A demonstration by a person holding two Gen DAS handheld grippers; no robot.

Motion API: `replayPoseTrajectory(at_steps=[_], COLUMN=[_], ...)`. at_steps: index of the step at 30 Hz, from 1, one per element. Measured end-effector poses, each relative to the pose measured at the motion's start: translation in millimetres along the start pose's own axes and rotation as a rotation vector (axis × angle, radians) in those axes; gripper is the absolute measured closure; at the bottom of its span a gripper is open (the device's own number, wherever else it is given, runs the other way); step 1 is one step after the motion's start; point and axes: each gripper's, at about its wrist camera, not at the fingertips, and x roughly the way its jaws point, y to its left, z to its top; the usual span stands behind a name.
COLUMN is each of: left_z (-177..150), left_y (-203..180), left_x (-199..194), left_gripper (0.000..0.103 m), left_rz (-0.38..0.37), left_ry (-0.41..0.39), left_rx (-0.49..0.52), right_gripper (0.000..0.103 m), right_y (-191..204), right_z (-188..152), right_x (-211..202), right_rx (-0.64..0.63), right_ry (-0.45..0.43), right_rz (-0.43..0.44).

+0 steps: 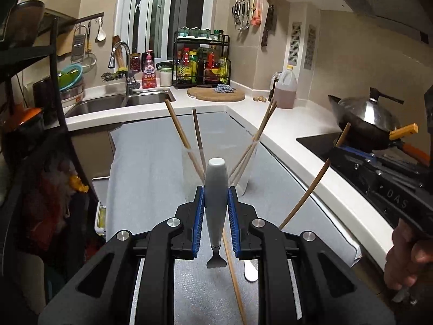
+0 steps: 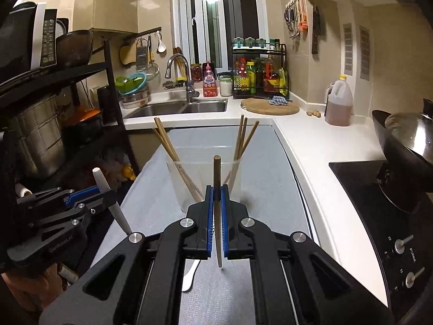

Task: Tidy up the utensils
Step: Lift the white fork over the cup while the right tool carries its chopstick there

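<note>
Left wrist view
Step in hand: the left tongs (image 1: pixel 215 205) carry a white-handled utensil (image 1: pixel 215 189), judged to be bound for the clear cup (image 1: pixel 216 173).
Tongs: narrow, blue pads clamped on the white handle, which stands upright between them.
Cup: just beyond the tips, on the grey mat (image 1: pixel 151 168), holding several chopsticks (image 1: pixel 180 132).
Loose items: one chopstick (image 1: pixel 235 279) and a pale spoon end (image 1: pixel 250 270) lie on the mat beneath the tongs.
Right hand (image 1: pixel 406 260): at the right edge, gripping the other tool.

Right wrist view
Tongs: the right tongs (image 2: pixel 215 216) are nearly closed on one brown chopstick (image 2: pixel 217 205), held upright.
Cup (image 2: pixel 203 178): directly ahead of the tips.
Left tongs (image 2: pixel 89 197): off to the left, tilted, the white utensil poking out above and below them.
Next move, judged: bring each piece over the cup rim, lower, then release.
</note>
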Motion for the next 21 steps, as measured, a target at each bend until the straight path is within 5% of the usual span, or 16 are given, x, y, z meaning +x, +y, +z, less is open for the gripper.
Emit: replayPoseTrajectory(at_steps=[10, 21], left_z=[69, 155], left_y=[12, 8], left_x=[-5, 11], left_gripper=[0.085, 0.086], left_rz=[-0.072, -0.100], left_ry=[0.020, -0.084], left_rx=[-0.052, -0.056], right_gripper=[0.097, 0.098], right_y=[-8, -13], right_z=[52, 144], right_x=[1, 3], right_rx=[0.012, 0.022], right_ry=[-0.046, -0.185], right_rz=[0.065, 0.102])
